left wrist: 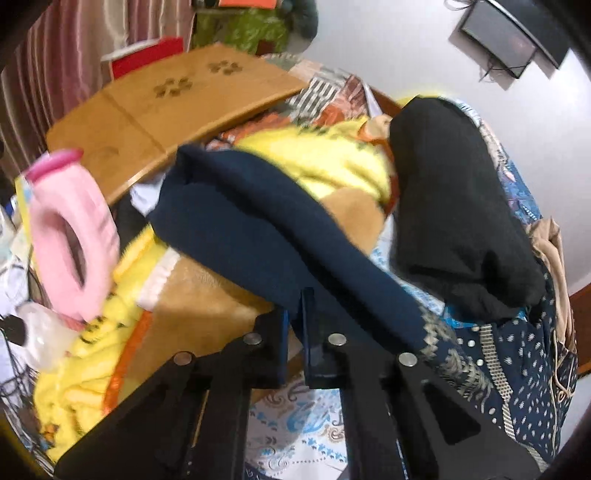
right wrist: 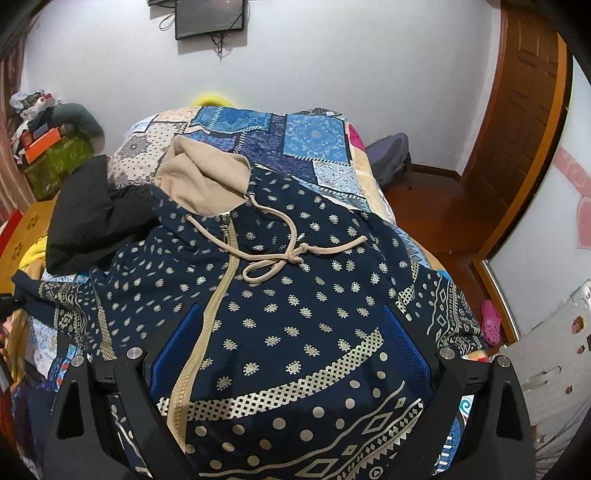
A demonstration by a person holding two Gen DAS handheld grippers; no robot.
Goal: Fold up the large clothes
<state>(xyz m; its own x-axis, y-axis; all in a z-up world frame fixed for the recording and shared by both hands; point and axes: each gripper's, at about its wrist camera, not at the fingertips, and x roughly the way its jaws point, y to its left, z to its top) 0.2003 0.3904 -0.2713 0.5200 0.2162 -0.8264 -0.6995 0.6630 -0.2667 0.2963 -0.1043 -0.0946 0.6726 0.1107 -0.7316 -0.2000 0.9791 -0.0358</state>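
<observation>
Reaching forward from the bottom of its frame, the left gripper (left wrist: 293, 314) points up and to the right, its fingers (left wrist: 308, 332) nearly together and pinched on the plain navy sleeve (left wrist: 258, 236) of the hoodie (right wrist: 295, 295). That sleeve runs from the fingers toward the upper left of the frame, lifted above a yellow blanket (left wrist: 325, 162). A black garment (left wrist: 454, 221) lies at right, a pink object (left wrist: 70, 236) at left, and a wooden board (left wrist: 159, 114) with paw prints at upper left.

The right gripper (right wrist: 291, 332) hangs level over the hoodie's front, its blue-padded fingers (right wrist: 177, 339) spread wide at either side of the frame and holding nothing. The hoodie lies spread on the patchwork bed (right wrist: 314, 136), filling the frame's middle, beige hood (right wrist: 199, 177) toward the top, zipper (right wrist: 207, 314) left of centre, drawstring (right wrist: 280, 254) knotted at the chest. A dark screen (right wrist: 210, 16) hangs on the wall at the top. No writing can be read.
</observation>
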